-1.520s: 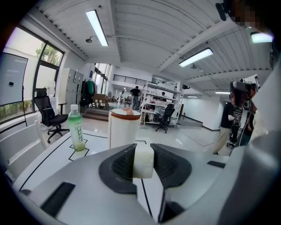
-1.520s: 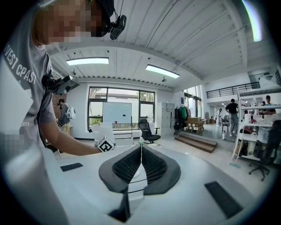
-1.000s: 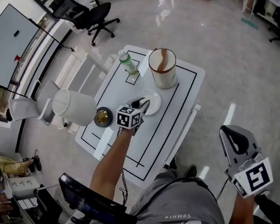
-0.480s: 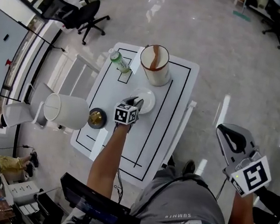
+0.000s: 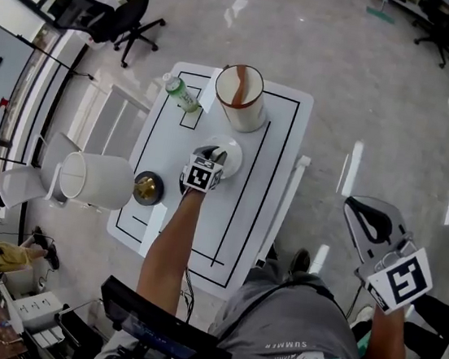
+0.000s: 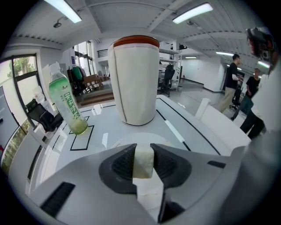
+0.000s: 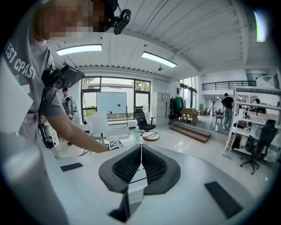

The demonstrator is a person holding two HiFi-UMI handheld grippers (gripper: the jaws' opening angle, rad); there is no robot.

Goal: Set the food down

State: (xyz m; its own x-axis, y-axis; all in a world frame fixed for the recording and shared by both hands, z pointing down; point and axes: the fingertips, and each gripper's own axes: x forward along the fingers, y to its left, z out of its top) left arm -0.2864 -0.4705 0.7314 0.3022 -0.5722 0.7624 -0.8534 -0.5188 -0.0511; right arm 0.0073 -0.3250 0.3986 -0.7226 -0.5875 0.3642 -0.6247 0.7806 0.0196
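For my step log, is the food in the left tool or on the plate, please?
In the left tool: its pads pinch the pale food block, near the white plate.

The white table (image 5: 248, 186) carries a green bottle (image 5: 180, 92), a tall canister (image 5: 241, 99) and a plate (image 5: 230, 152).

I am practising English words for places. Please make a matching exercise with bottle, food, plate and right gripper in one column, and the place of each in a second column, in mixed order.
Things
1. bottle
2. food
3. plate
4. right gripper

Places
A. between the jaws of the left gripper
B. away from the table, over the floor, jaws together
C. standing in a small black square
D. mid-table, below the left gripper

Pairs: 1-C, 2-A, 3-D, 4-B
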